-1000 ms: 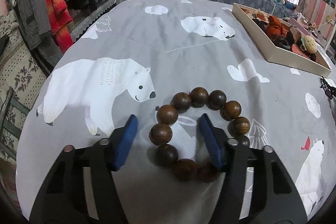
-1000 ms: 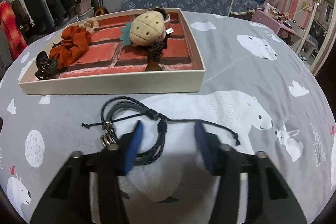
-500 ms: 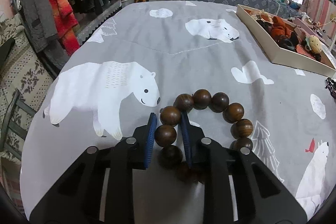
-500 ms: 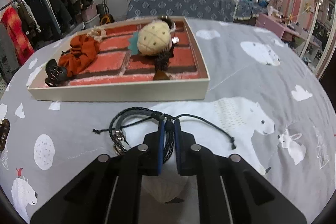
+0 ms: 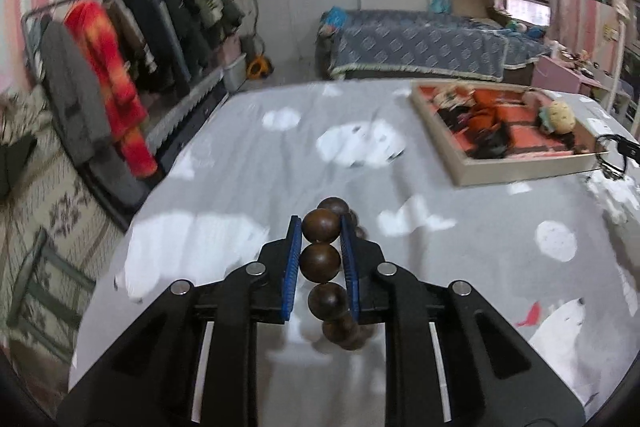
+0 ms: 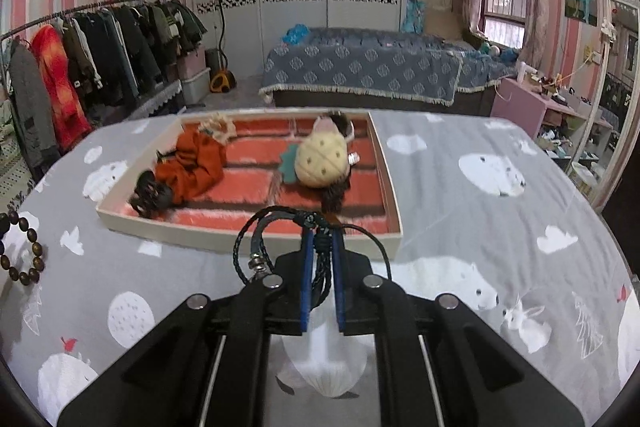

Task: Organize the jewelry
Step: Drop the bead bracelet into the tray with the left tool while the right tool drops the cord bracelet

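Gripping tight: left gripper (image 5: 320,243) clamps the wooden bead bracelet (image 5: 320,261), right gripper (image 6: 321,259) pinches the black cord bracelet (image 6: 280,227).

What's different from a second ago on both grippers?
Both jaws closed and lifted: left gripper took the dark wooden bead bracelet, right gripper the black braided cord bracelet, both now off the bedspread. The cream tray and its contents stayed put.
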{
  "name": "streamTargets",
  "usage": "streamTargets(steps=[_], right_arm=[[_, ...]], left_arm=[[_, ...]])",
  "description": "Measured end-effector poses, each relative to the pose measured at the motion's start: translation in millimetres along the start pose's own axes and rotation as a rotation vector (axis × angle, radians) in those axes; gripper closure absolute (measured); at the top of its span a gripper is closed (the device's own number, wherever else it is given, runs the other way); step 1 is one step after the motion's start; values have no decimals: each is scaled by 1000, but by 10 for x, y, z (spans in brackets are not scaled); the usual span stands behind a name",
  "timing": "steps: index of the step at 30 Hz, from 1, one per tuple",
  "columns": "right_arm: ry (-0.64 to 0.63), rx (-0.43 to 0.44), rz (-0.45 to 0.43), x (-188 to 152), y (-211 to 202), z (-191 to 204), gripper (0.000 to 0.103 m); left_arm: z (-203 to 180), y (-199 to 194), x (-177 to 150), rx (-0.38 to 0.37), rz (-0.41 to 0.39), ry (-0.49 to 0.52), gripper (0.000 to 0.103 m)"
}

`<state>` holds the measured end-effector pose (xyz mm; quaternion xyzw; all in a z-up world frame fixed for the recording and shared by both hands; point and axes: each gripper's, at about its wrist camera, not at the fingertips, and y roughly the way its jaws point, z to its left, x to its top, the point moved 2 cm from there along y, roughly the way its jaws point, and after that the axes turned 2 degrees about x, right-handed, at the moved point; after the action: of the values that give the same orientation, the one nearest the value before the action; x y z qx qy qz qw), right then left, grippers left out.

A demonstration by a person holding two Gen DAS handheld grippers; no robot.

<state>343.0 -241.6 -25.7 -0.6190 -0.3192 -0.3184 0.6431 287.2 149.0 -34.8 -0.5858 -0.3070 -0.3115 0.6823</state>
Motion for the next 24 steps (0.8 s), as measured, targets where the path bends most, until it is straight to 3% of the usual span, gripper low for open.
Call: streamTargets(steps=[9, 16, 24], right_arm=[[9, 22, -28, 304, 82, -34, 94], [23, 28, -51, 563, 250, -135, 94], [42, 32, -47, 605, 478, -242, 94]], left_arm=[[-500, -49, 539, -89, -71, 37, 85], [-1183, -80, 1032, -206, -141, 81, 85], [-1890, 87, 1273, -330, -153, 113, 84]])
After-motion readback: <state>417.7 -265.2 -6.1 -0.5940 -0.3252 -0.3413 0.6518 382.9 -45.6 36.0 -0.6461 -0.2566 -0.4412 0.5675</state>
